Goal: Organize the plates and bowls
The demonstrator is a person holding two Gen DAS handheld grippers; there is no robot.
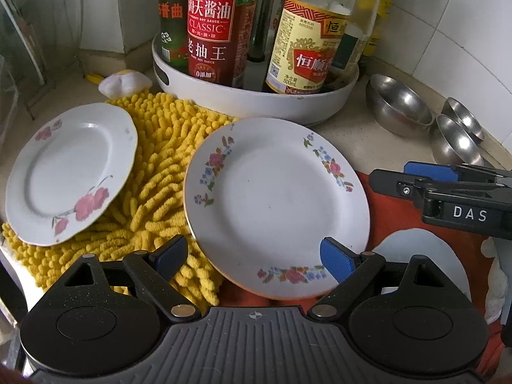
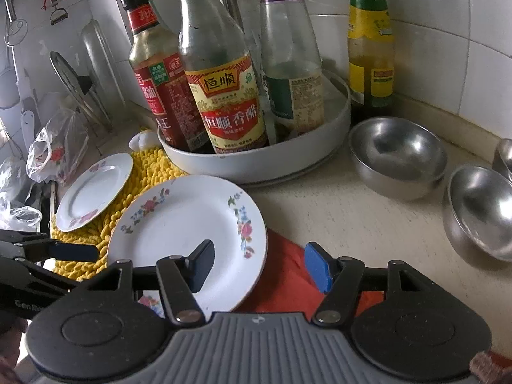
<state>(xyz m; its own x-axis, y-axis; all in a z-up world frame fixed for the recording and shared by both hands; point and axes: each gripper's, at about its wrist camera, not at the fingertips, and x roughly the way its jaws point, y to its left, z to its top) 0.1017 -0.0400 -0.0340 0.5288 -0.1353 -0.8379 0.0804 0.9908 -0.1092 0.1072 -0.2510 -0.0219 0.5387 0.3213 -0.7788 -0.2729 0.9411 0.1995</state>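
Hovering over the near rim of the big plate (image 1: 275,204), the left gripper (image 1: 254,260) has its fingers wide apart, holding nothing. The right gripper (image 2: 256,267) is likewise spread and empty, its left pad above that plate's edge. The glazed, floral plate rests partly on a shaggy yellow mat (image 1: 160,160) and a red cloth (image 1: 393,211). A smaller plate (image 1: 72,169) lies on the mat. Three round steel bowls (image 2: 396,156) sit right, on the counter.
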